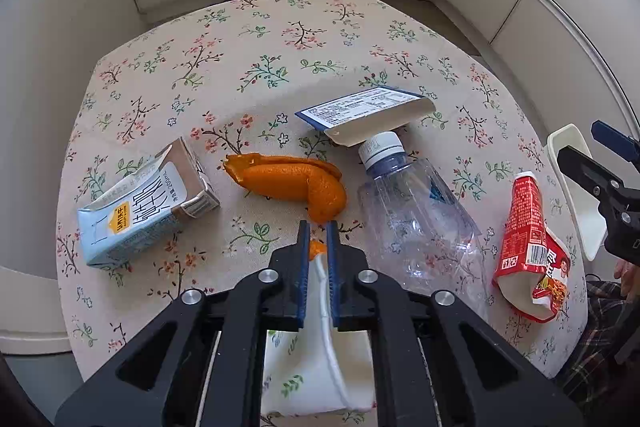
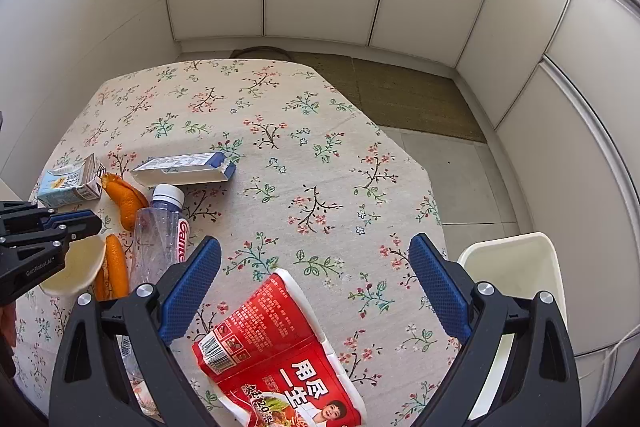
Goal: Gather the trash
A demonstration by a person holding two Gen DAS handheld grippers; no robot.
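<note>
A counter [image 2: 320, 131] draped in a floral cloth holds scattered trash. At its right edge stands a white bin [image 2: 532, 267], close by so rubbish can likely be dropped in with little reach. A crushed clear plastic bottle [image 1: 416, 211] lies on its side mid-counter, a flattened blue-and-white box [image 1: 360, 115] touching its cap. A red noodle cup [image 2: 280, 347], squashed flat, lies just below the right gripper [image 2: 316, 287], whose jaws stand wide apart with nothing between them, seemingly poised to take it. A milk carton [image 1: 144, 203] lies left, orange peel [image 1: 296, 183] beside it. The left gripper [image 1: 318, 239] is clamped on the rim of a white paper cup [image 1: 320, 359], pinching its thin wall, another scrap of peel just beside it.
</note>
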